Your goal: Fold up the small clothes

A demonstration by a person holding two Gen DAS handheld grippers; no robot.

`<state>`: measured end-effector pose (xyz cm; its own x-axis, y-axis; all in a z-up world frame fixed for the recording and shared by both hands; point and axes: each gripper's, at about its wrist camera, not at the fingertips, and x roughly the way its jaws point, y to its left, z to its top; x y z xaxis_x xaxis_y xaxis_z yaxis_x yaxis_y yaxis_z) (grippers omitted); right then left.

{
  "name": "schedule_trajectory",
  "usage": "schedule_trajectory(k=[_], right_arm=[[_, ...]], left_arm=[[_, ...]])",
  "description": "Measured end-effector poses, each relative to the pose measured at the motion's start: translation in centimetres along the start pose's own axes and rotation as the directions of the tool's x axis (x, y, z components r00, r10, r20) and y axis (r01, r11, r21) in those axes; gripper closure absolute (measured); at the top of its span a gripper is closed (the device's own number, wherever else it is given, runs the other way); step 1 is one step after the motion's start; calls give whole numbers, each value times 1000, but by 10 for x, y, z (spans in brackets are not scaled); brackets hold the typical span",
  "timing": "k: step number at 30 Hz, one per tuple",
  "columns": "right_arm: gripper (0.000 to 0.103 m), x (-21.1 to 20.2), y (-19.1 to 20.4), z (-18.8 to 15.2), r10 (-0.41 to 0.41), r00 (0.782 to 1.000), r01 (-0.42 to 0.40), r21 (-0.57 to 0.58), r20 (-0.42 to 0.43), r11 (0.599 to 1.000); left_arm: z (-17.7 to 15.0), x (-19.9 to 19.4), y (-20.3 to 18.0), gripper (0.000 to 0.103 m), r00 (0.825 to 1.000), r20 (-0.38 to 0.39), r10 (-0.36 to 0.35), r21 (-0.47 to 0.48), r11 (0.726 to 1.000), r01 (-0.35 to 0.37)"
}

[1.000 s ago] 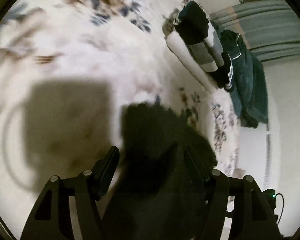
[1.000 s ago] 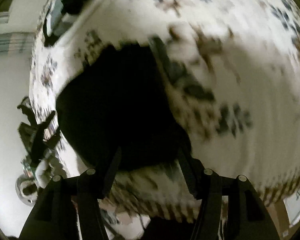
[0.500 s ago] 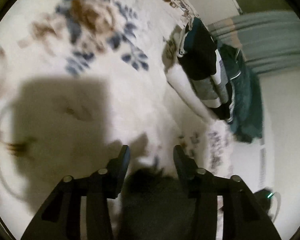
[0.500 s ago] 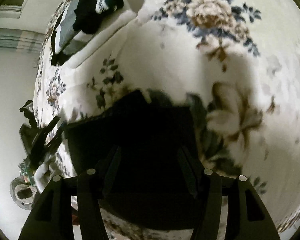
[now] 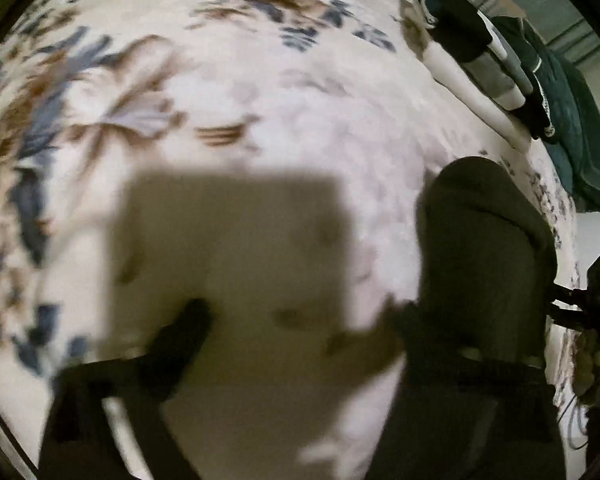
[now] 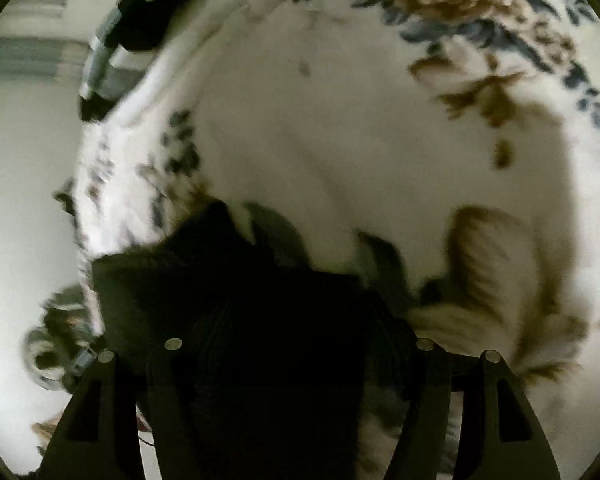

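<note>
Now a dark garment is seen on the floral blanket.
It is draped beside the spread left gripper; the right gripper's grip cannot be told, its fingers buried in cloth.

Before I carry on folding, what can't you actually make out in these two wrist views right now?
- Left wrist view: motion blur smears the left tool; the small dark fabric garment covers one finger.
- Right wrist view: the garment fills the right tool; black on black hides any grip and the fold lines.
- Both views: the striped clothes pile is small and cut by the rim.
</note>
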<state>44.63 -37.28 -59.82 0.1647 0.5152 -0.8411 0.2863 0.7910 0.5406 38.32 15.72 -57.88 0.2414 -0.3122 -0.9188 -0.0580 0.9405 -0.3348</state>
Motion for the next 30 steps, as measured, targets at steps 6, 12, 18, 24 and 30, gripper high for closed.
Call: schedule_trajectory(k=[6, 12, 18, 24, 30], right_arm=[[94, -28, 15, -1, 11, 991, -16, 34, 135, 999], [94, -33, 14, 28, -40, 988, 29, 78, 150, 997], [60, -10, -4, 38, -38, 999, 36, 133, 12, 990], [37, 1, -23, 31, 67, 994, -50, 194, -84, 980], [82, -22, -28, 9, -67, 995, 79, 180, -71, 980]], left_arm=[[12, 21, -24, 0, 974, -58, 220, 35, 975, -218], [35, -15, -19, 0, 999, 32, 13, -188, 982, -7], [64, 17, -61, 1, 989, -4, -146, -150, 978, 144], [88, 37, -91, 87, 991, 17, -130, -53, 990, 130], [96, 18, -79, 85, 991, 15, -132, -54, 990, 132]])
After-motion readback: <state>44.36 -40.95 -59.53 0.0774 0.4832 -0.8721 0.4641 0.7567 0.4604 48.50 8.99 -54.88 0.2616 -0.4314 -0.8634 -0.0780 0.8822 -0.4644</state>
